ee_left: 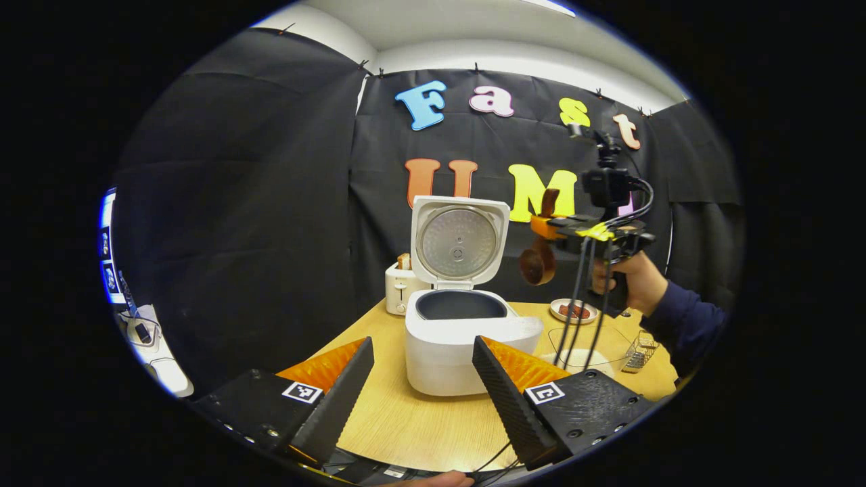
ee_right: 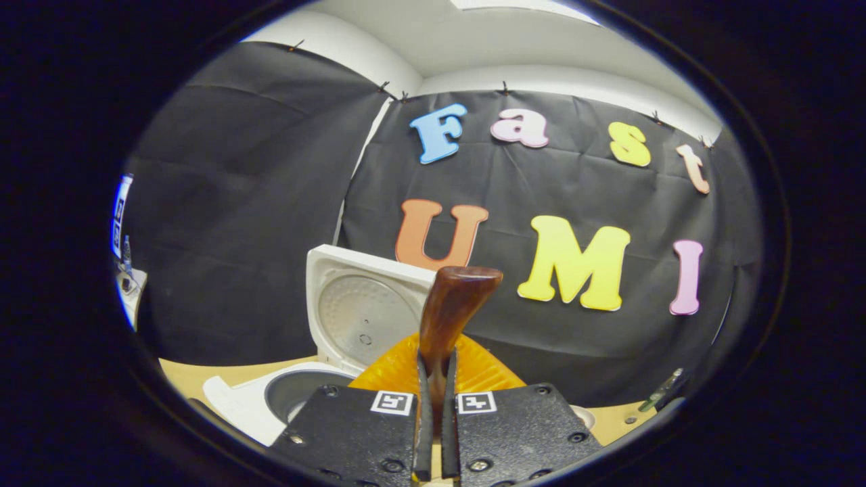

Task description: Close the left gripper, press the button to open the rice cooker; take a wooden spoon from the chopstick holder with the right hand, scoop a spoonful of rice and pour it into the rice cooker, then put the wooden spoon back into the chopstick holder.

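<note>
Already lid up: rice cooker open on counter. Right tongs clamp wooden spoon handle, raised right of cooker. Left tongs gape, empty. Next: scoop rice, probably from clear bowl at right.

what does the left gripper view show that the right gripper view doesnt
Left gripper view: the toaster, a small dish, a glass bowl, the wooden spoon with its scoop end, the hand holding the right tool, and the open left tool. Right gripper view: the right tool's fingers pressed on the spoon's handle, close up. Both: the rice cooker with its lid up, and the table.
</note>
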Tool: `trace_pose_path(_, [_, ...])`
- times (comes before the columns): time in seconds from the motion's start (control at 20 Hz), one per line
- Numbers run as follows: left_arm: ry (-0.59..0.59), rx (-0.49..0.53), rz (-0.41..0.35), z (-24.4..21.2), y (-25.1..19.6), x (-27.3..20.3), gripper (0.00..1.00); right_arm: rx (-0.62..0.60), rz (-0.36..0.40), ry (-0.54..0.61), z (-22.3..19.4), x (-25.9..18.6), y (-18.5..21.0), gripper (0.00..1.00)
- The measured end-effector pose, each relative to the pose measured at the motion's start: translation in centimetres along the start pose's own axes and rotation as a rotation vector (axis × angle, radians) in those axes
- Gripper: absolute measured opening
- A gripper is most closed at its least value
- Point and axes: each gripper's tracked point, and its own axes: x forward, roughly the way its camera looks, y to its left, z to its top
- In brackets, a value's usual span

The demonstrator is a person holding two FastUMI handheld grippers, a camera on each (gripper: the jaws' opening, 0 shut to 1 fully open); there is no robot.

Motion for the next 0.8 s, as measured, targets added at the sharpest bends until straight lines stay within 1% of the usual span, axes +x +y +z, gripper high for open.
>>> trace_pose_path(0.1, [0.005, -0.004, 0.001, 0.4, -0.7, 0.2, 0.94, 0.033, -0.017, -0.008, 0.9, -2.1, -3.0, 0.11])
trace_pose_path(0.25, [-0.019, -0.008, -0.007, 1.4, -2.7, 0.3, 0.94, 0.07, -0.04, -0.029, 1.9, -5.3, -7.0, 0.12])
trace_pose_path(0.45, [-0.054, -0.012, -0.046, 3.0, -5.8, 1.3, 0.94, 0.11, -0.086, -0.034, 2.1, -10.0, -12.0, 0.12])
trace_pose_path(0.7, [-0.081, -0.013, -0.097, 3.6, -9.6, 3.2, 0.94, 0.126, -0.185, 0.018, 0.4, -14.9, -18.3, 0.12])
trace_pose_path(0.8, [-0.089, -0.022, -0.134, 3.4, -11.5, 3.9, 0.94, 0.136, -0.252, 0.048, -0.9, -16.6, -21.1, 0.12])
